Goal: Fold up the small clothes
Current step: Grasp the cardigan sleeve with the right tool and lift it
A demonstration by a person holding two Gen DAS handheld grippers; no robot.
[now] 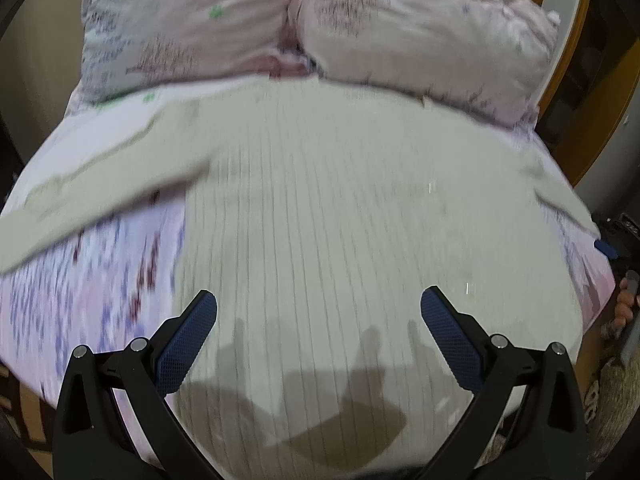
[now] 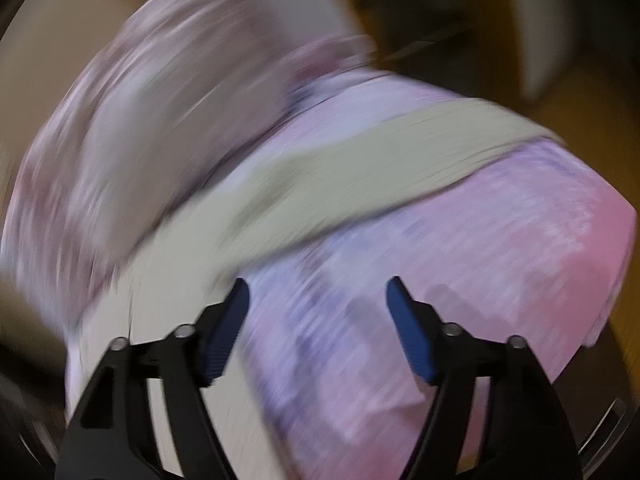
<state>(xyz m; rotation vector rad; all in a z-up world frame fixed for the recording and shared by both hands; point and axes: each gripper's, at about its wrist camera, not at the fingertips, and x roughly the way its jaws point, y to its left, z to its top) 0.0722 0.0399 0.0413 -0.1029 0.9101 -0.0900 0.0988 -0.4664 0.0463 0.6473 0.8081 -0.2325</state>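
Note:
A cream ribbed long-sleeved top (image 1: pixel 320 200) lies spread flat on a bed, with one sleeve (image 1: pixel 100 184) stretched out to the left. My left gripper (image 1: pixel 318 296) hovers open over the top's lower middle, with nothing between its blue pads. The right wrist view is badly blurred. In it my right gripper (image 2: pixel 318 284) is open and empty above the pink sheet (image 2: pixel 480 240). The other cream sleeve (image 2: pixel 380 160) runs across just beyond its fingertips, and the top's body (image 2: pixel 172 280) lies at the lower left.
Two pink patterned pillows (image 1: pixel 200 20) (image 1: pixel 420 28) lie side by side at the head of the bed. The flowered sheet (image 1: pixel 80 300) shows left of the top. A wooden frame (image 1: pixel 592 100) borders the right side, and part of a hand (image 1: pixel 624 308) shows at the bed's right edge.

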